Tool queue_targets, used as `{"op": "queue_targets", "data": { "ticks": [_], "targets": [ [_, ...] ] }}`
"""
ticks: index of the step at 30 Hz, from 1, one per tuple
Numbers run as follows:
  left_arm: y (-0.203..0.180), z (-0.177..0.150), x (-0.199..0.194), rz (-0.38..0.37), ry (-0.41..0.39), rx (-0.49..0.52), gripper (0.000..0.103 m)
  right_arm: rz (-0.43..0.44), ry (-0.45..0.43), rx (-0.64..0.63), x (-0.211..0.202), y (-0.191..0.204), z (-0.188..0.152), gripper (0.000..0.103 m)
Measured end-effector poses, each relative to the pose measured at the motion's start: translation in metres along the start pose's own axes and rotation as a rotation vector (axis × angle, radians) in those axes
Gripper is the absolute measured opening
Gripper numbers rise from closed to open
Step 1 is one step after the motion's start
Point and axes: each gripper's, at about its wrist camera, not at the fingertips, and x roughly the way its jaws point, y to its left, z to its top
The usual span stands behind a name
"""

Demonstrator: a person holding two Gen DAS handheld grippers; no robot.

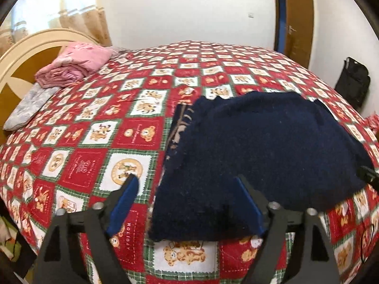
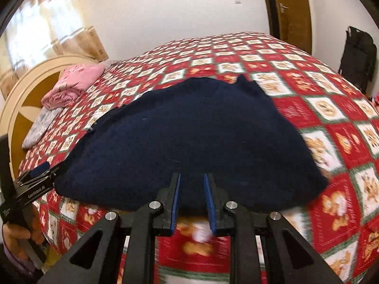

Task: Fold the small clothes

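Sweater (image 1: 272,146): dark navy knit, lying folded on the bed near its front edge; a patterned strip shows along its left side.
Left gripper (image 1: 189,203): jaws spread wide over the sweater's near left corner; one blue pad is over the quilt just left of the sweater, the other over the knit; nothing gripped.
Right gripper (image 2: 192,201): jaws nearly closed at the sweater's near edge, a narrow gap between the blue pads; whether cloth is pinched there cannot be told.
Hand (image 2: 14,234): at the sweater's left in the right view, holding the left gripper's handle.
Quilt (image 1: 94,127): red and green squares with teddy bears, under the sweater.
Pink clothes (image 1: 73,66): folded pile well beyond the sweater, to the left by the headboard (image 1: 26,54).
Bag (image 1: 353,80): black, on the right past the sweater, against the wall.
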Motion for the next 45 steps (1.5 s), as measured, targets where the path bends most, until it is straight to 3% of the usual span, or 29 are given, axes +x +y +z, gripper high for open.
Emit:
{"op": "queue_targets", "data": {
  "ticks": [4,9,11,15,23,28,32,37,38,41,43,45],
  "targets": [
    [0.005,-0.002,0.007,0.024,0.019,-0.047,0.094,0.048,0.034,0.019,0.025,0.027,-0.001,0.021],
    [0.012,-0.012,0.025,0.048,0.094,-0.08,0.094,0.033,0.083,-0.03,0.051,0.056,-0.021,0.021],
    [0.016,-0.021,0.033,0.064,0.13,-0.09,0.094,0.007,0.062,-0.069,0.051,0.061,-0.025,0.022],
    [0.021,-0.033,0.035,0.033,0.141,-0.143,0.094,0.015,0.077,-0.054,0.056,0.057,-0.024,0.022],
    [0.021,-0.034,0.03,0.021,0.143,-0.123,0.096,0.02,0.075,-0.06,0.053,0.057,-0.027,0.023],
    [0.035,-0.031,0.011,-0.106,0.107,-0.136,0.096,0.069,0.085,-0.024,0.049,0.048,-0.027,0.023],
    [0.059,-0.016,-0.008,-0.204,0.009,-0.203,0.096,0.081,0.071,-0.014,0.047,0.046,-0.032,0.024],
    [0.059,0.004,0.006,-0.321,-0.019,-0.205,0.093,0.062,0.063,-0.046,0.047,0.053,-0.033,0.031],
    [0.054,0.005,0.016,-0.329,0.001,-0.19,0.087,0.061,0.063,-0.049,0.047,0.055,-0.033,0.031],
    [0.047,-0.002,0.044,-0.329,0.121,-0.201,0.054,0.061,0.067,-0.055,0.047,0.055,-0.033,0.031],
    [0.046,-0.012,0.044,-0.322,0.097,-0.221,0.043,0.074,0.067,-0.044,0.047,0.053,-0.034,0.032],
    [0.045,-0.016,0.041,-0.328,0.08,-0.213,0.025,0.084,0.064,-0.031,0.048,0.051,-0.033,0.032]
  ]
}}
